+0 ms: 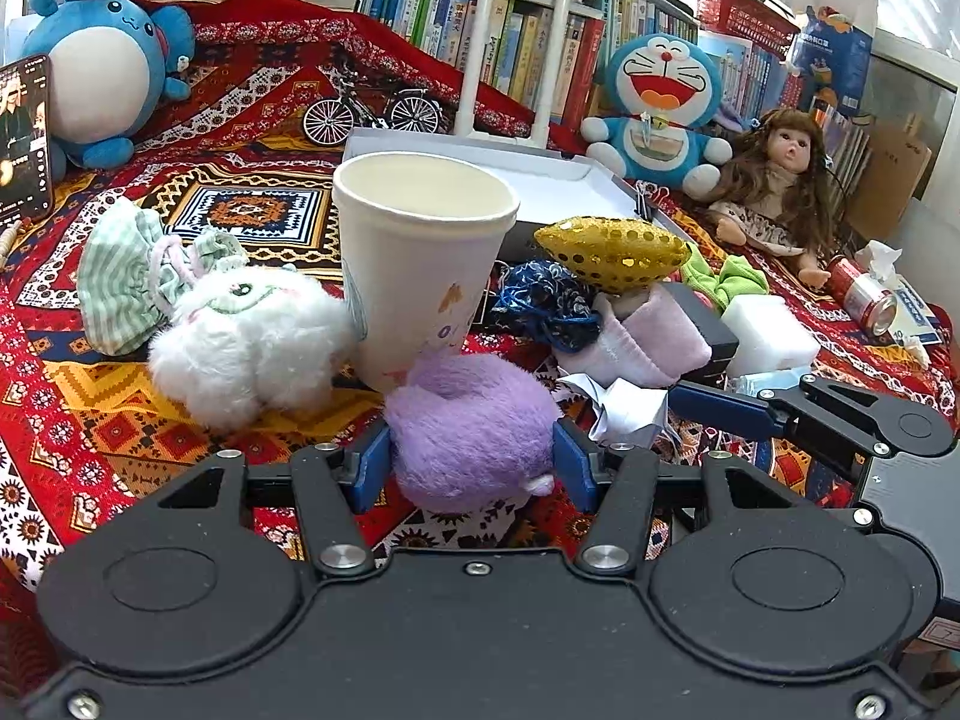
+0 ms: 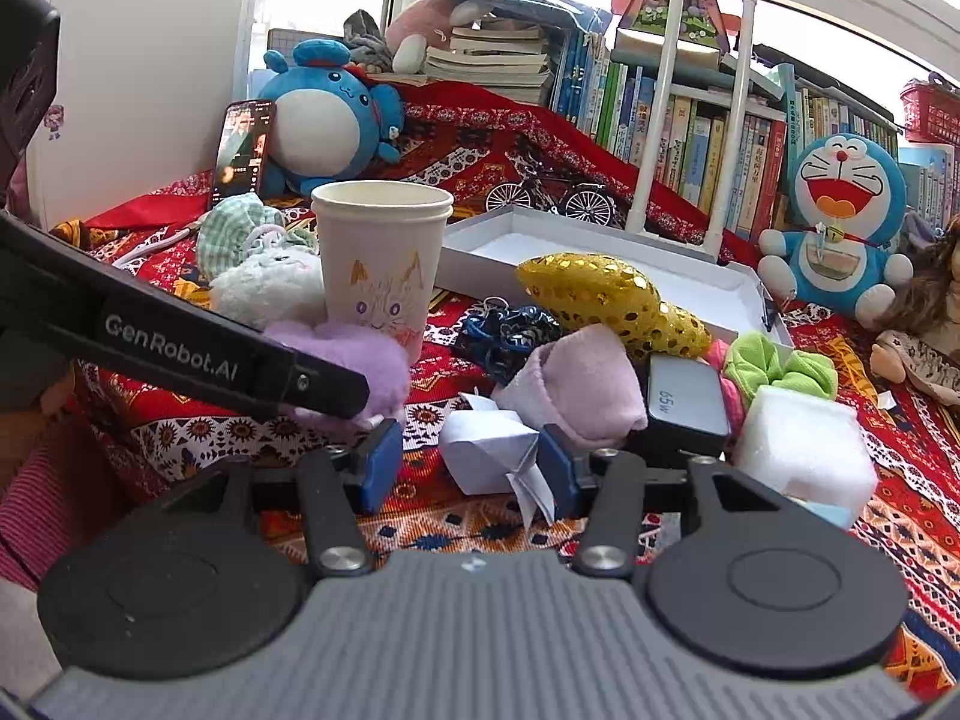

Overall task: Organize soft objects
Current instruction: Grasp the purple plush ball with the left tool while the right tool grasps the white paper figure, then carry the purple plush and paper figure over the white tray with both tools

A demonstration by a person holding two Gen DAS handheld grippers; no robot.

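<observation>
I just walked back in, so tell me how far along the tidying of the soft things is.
Early. Nothing looks sorted yet: the white tray is empty. In hand: the left gripper is clamped on the purple plush; the right gripper brackets the folded white paper, grip unclear. Left: white plush, pink sock, gold sequin pillow, green scrunchie.

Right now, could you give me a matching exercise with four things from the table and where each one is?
Things:
1. purple plush toy
2. folded white paper
3. gold sequin cushion
4. toy bicycle

Places:
A. behind the white box
B. between the fingers of the left hand-held gripper
C. on top of the pile beside the paper cup
D. between the fingers of the right hand-held gripper

Pairs: 1-B, 2-D, 3-C, 4-A
</observation>
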